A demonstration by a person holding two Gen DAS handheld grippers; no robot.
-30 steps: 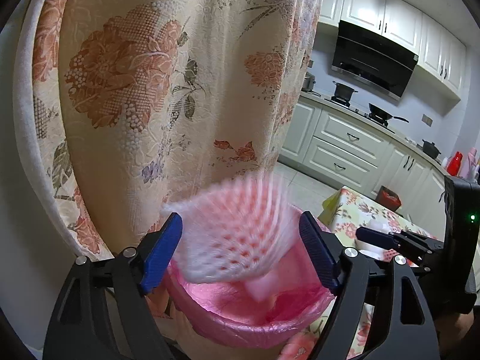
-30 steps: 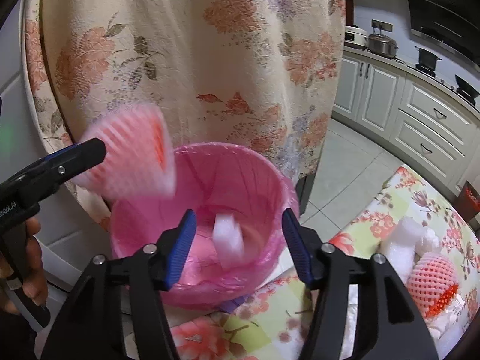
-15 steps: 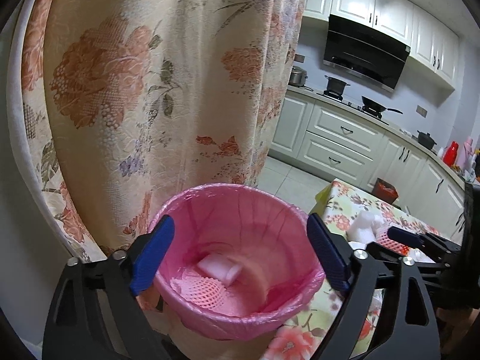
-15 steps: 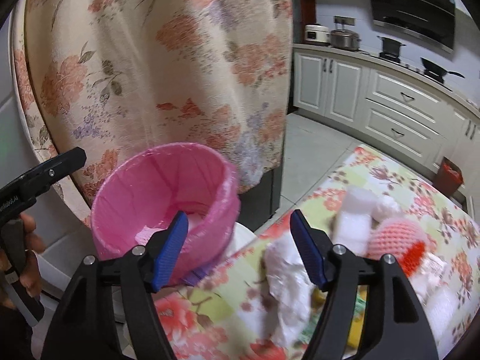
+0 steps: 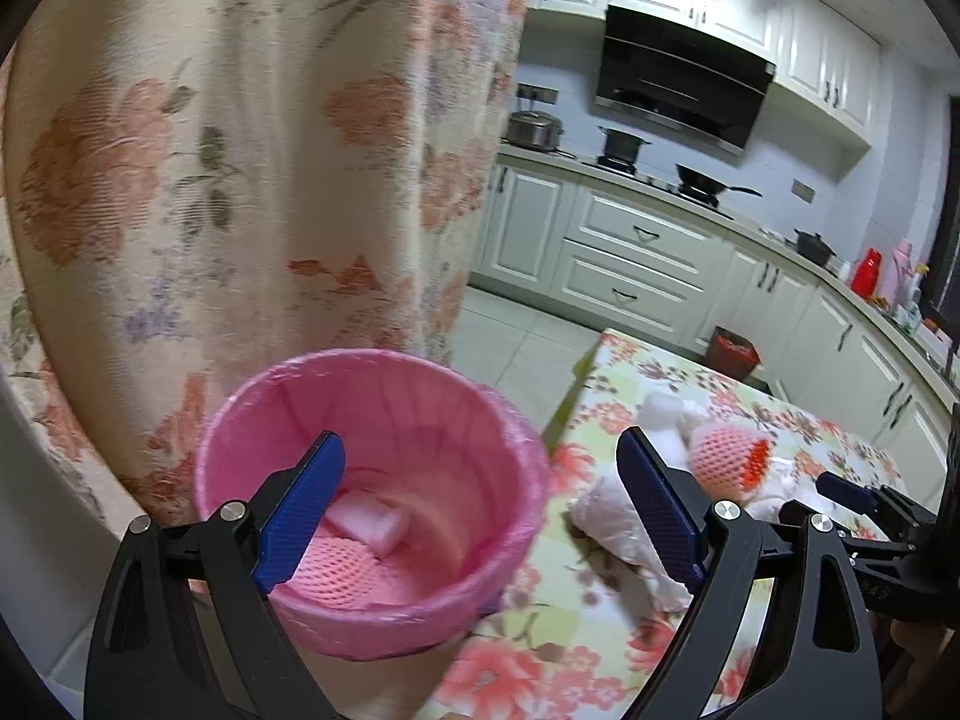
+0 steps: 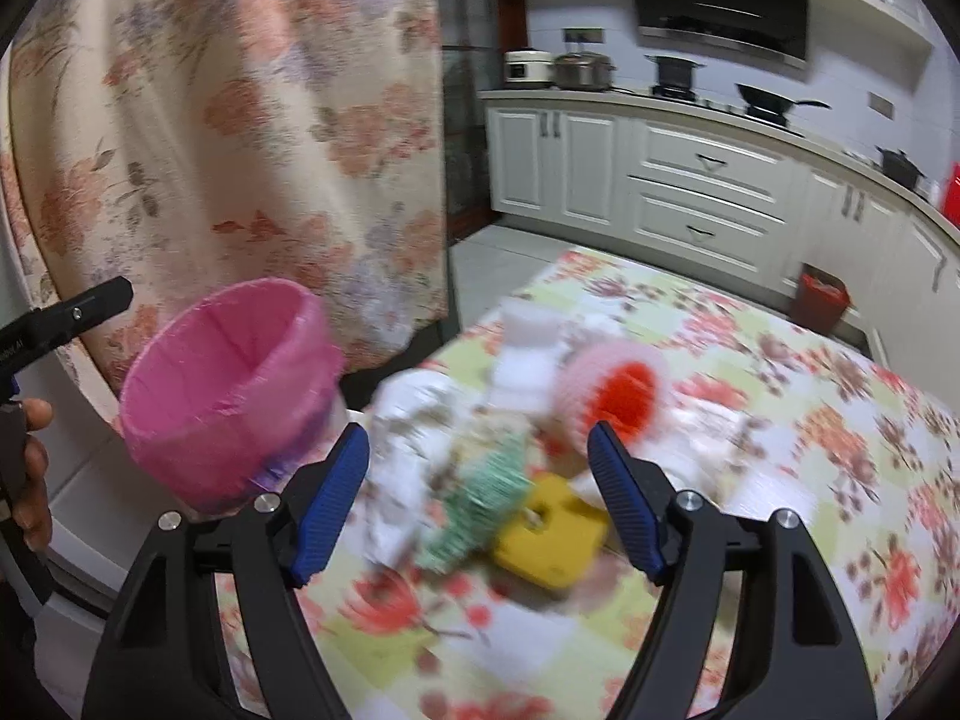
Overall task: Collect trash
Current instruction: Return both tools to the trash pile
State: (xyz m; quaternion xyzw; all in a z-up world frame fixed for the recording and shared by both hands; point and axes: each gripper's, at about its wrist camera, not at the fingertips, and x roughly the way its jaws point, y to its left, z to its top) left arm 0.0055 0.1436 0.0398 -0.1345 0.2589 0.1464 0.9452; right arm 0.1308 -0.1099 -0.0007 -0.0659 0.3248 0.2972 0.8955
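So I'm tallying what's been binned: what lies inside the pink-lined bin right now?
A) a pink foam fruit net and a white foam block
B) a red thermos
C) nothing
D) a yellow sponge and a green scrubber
A: the left wrist view shows a pink foam fruit net and a white foam block at the bottom of the pink-lined bin.

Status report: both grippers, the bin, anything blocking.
Left gripper and right gripper open, empty, jaws just opening. Pink bin holds foam scraps. Trash pile ahead, unobstructed.
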